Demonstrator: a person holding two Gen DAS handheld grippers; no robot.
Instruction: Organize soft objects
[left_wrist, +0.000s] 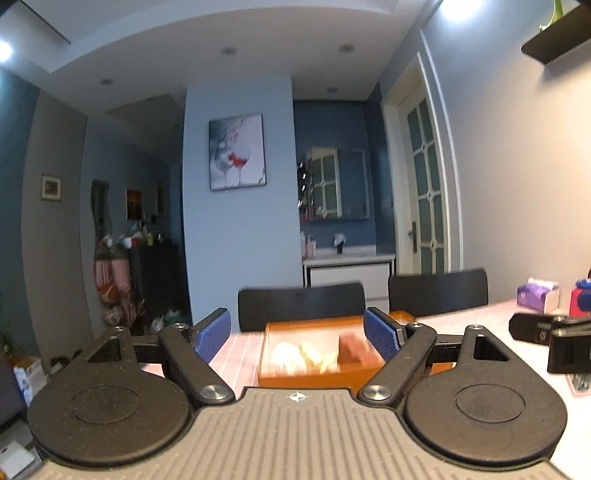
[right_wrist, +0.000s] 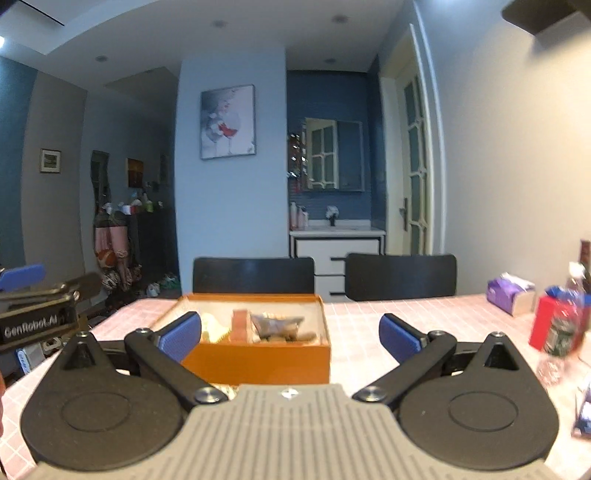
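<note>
1. Home dining area: pink checked tablecloth (right_wrist: 424, 314) under the jaws, two black chairs (right_wrist: 255, 275) past them.
2. Framed wine-glass print (right_wrist: 228, 122) on the pillar ahead.
3. Washbasin vanity (right_wrist: 336, 236) with mirror (right_wrist: 332, 155), ahead-right.
4. Glazed door (right_wrist: 415, 166) further right.

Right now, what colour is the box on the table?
Orange; the box shows best in the right wrist view.
</note>
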